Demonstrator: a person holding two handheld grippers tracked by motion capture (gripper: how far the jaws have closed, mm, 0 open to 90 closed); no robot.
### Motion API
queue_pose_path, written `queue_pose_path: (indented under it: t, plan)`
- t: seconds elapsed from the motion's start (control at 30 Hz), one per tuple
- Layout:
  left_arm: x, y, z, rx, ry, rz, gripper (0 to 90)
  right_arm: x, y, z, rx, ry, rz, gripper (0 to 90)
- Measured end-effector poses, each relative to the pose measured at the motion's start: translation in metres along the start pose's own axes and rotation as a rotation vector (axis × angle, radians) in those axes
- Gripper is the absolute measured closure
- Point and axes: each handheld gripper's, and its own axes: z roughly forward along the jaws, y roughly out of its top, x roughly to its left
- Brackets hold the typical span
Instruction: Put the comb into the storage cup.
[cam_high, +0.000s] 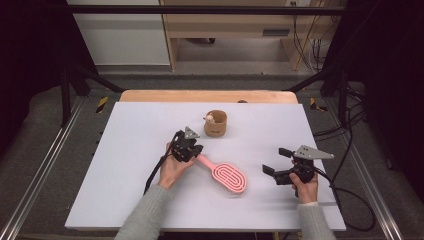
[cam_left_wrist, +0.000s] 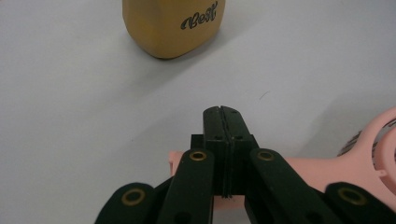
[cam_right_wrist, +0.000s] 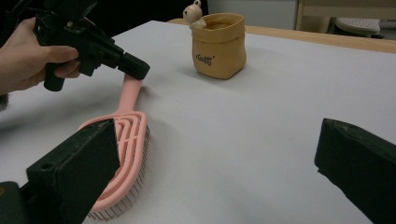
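**Pink brush pinned at its handle, right claw wide open**

A pink hairbrush (cam_high: 223, 174) lies flat on the white counter (cam_high: 125, 150), a little toward the person's side of the middle. Its slotted oval head points toward the right-hand edge and its handle runs back toward the left claw (cam_high: 196, 151). In the right gripper view the brush (cam_right_wrist: 122, 140) rests with its bristles down, the handle angling away to the far end.

The left claw comes down on the tip of that handle. In the left gripper view its jaws stand pressed together with no gap between them, directly over the pink handle (cam_left_wrist: 303, 168); whether they actually pinch it or only press on top I cannot tell. The left hand (cam_high: 172, 170) wraps around the gripper body from below.

Well off to the right, the right claw (cam_high: 278, 161) hovers near the brush head, apart from it, its jaws spread wide with nothing between them. The right hand (cam_high: 305, 187) grips it from behind.

Farther back on the counter stands a small tan pouch (cam_high: 216, 123) with a little pale figure (cam_high: 209, 118) at its rim.
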Motion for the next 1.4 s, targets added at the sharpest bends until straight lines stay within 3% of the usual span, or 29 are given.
queue_pose_path:
  t: [0.63,1.4]
  plan:
    - [-0.003,-0.012,-0.012,0.041,0.005,0.048,89.7,0.000,0.000,0.000,0.001,-0.001,0.000,0.4]
    - [-0.014,-0.034,-0.032,0.069,-0.044,0.070,89.7,0.000,0.000,0.000,0.005,0.002,0.003,0.4]
